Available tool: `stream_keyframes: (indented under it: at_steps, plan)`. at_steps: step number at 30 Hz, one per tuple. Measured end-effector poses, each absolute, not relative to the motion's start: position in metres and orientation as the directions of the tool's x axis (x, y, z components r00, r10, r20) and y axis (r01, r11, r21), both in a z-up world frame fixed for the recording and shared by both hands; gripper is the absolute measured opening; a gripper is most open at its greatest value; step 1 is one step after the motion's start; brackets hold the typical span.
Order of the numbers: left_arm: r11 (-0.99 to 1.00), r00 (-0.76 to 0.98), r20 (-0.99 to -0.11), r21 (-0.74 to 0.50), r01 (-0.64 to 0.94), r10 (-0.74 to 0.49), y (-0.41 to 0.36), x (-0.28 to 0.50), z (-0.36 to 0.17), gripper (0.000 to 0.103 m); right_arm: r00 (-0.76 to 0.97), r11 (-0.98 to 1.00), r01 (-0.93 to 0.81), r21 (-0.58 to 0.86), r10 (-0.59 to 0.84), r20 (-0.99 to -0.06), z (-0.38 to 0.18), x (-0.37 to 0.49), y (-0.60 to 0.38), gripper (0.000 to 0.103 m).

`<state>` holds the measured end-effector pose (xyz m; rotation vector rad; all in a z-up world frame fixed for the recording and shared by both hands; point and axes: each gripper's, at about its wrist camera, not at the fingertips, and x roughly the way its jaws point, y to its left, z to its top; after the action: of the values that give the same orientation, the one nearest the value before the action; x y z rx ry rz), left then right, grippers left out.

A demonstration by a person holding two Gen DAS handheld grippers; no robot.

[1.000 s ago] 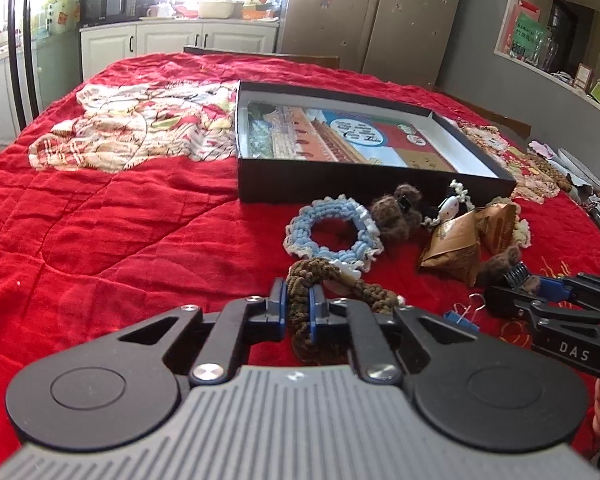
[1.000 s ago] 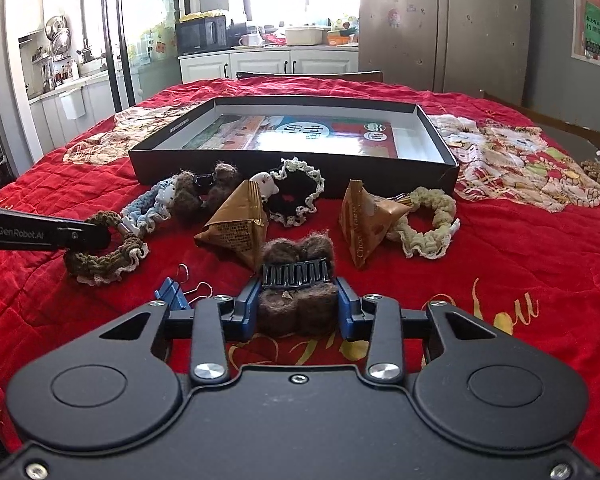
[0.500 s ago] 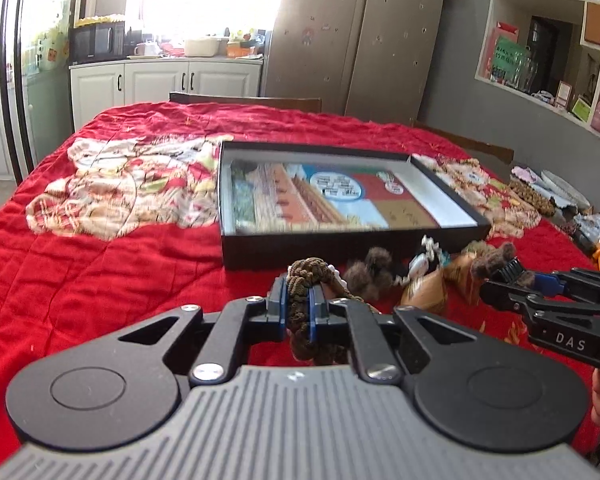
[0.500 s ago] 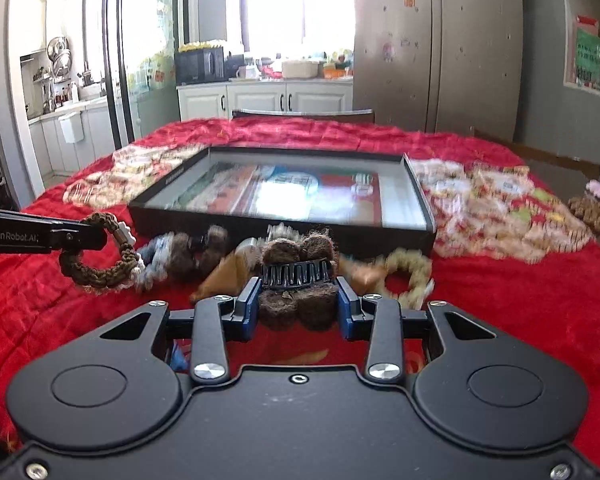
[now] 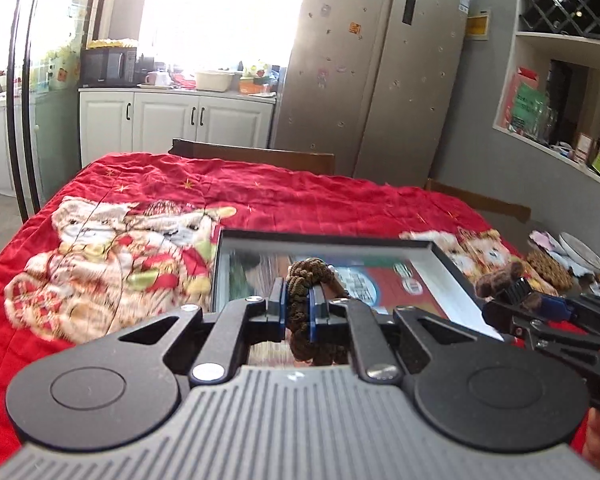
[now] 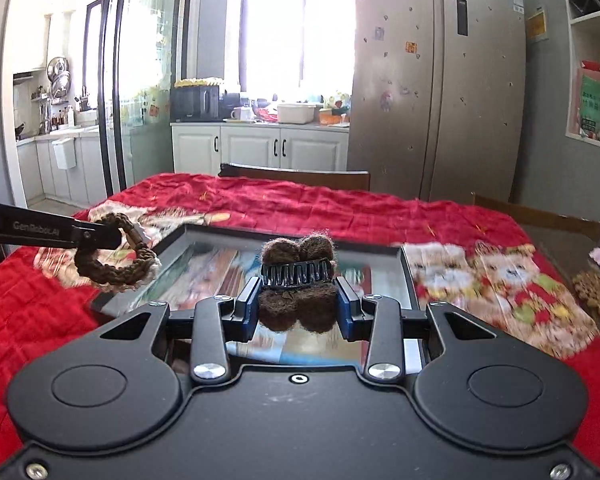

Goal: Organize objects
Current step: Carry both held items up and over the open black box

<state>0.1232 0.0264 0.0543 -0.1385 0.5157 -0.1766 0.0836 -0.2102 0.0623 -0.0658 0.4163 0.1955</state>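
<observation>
gripping a brown braided bracelet [image 5: 300, 312] in the left gripper [image 5: 298, 312], right gripper [image 6: 297, 304] clamped on a fuzzy brown hair claw [image 6: 296, 280], black tray [image 6: 404, 276] just beyond both, red blanket [image 5: 300, 196] past it

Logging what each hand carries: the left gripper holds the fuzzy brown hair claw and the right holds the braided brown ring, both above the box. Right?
Swapped. The left gripper grips the braided ring; the right gripper grips the hair claw, per both wrist views. Both are above the box.
</observation>
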Motion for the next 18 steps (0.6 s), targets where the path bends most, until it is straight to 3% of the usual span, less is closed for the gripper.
stream_keyframes:
  at_steps: [18]
  plan:
    - [0.982,0.839,-0.533,-0.188,0.013,-0.113,0.015,0.226,0.022,0.014,0.876,0.986,-0.167,0.005,0.150,-0.457,0.023,0.222,-0.205,0.036]
